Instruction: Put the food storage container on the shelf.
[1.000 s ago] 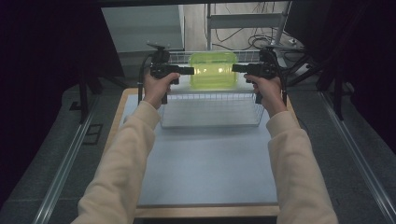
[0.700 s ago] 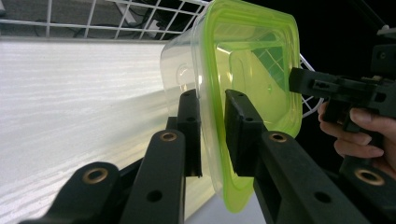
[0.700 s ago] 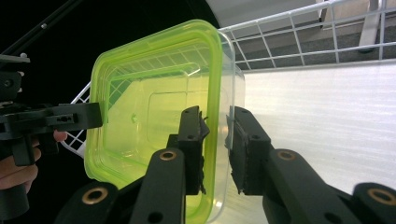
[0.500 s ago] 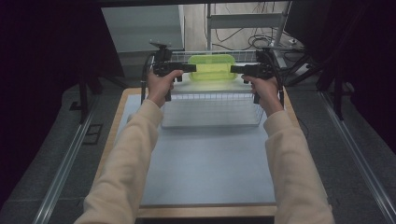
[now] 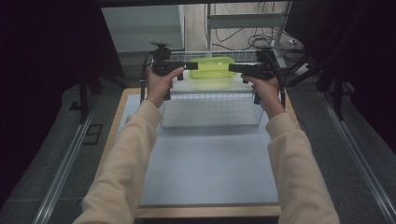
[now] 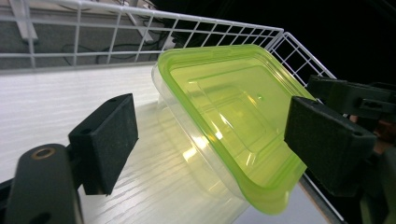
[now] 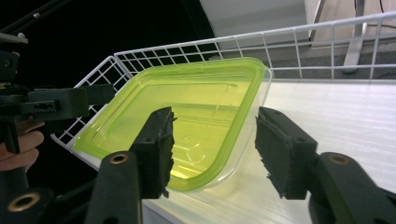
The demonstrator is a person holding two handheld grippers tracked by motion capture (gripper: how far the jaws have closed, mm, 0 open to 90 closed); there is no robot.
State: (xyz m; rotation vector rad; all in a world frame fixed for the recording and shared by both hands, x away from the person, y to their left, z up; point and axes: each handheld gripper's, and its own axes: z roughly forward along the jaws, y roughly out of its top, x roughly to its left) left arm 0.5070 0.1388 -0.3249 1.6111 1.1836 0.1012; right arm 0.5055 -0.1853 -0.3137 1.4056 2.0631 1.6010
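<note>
A clear tub with a lime-green lid (image 5: 212,67) rests in the far part of a white wire basket (image 5: 210,100). My left gripper (image 5: 189,66) points at its left end and my right gripper (image 5: 231,68) at its right end. In the left gripper view the tub (image 6: 229,112) lies between the widely spread jaws of the left gripper (image 6: 215,135), untouched. In the right gripper view the tub's rim (image 7: 187,112) sits between the parted pads of the right gripper (image 7: 212,149), with a gap on each side. Both pairs of jaws have just been opening.
The basket's wire walls (image 6: 116,35) (image 7: 299,46) rise close behind and beside the tub. It stands at the far end of a pale blue mat (image 5: 210,163) on a wooden board. Shelving and cables lie beyond; dark curtains flank the table.
The green-lidded tub looks a little lower and flatter between the grippers than a second ago. Both hands have stayed almost where they were.
</note>
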